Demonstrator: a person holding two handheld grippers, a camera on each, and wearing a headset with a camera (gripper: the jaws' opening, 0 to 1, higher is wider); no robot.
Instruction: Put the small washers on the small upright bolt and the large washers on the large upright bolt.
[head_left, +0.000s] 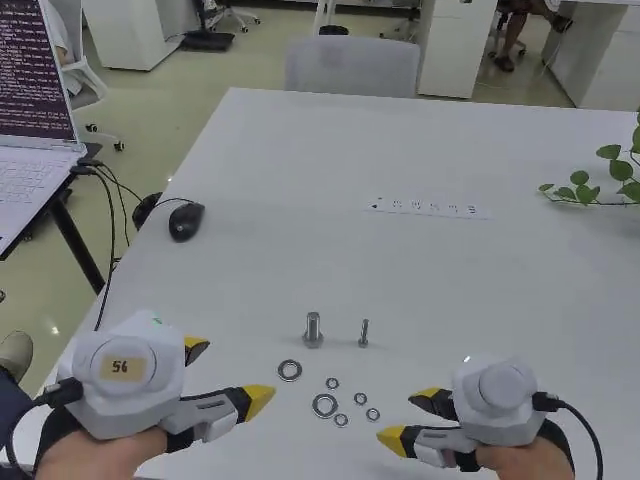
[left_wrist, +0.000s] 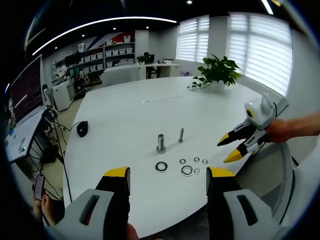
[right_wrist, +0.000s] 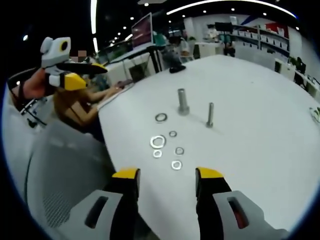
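Observation:
On the white table stand a large upright bolt and a small upright bolt. Two large washers and several small washers lie flat in front of them. My left gripper is open at the near left, apart from the washers, with nothing between its fingers. My right gripper is open at the near right, just right of the washers.
A black mouse with its cable lies at the table's left edge. A laptop stands on a side desk at the left. A plant reaches in at the right. A printed strip lies mid-table. A chair stands at the far edge.

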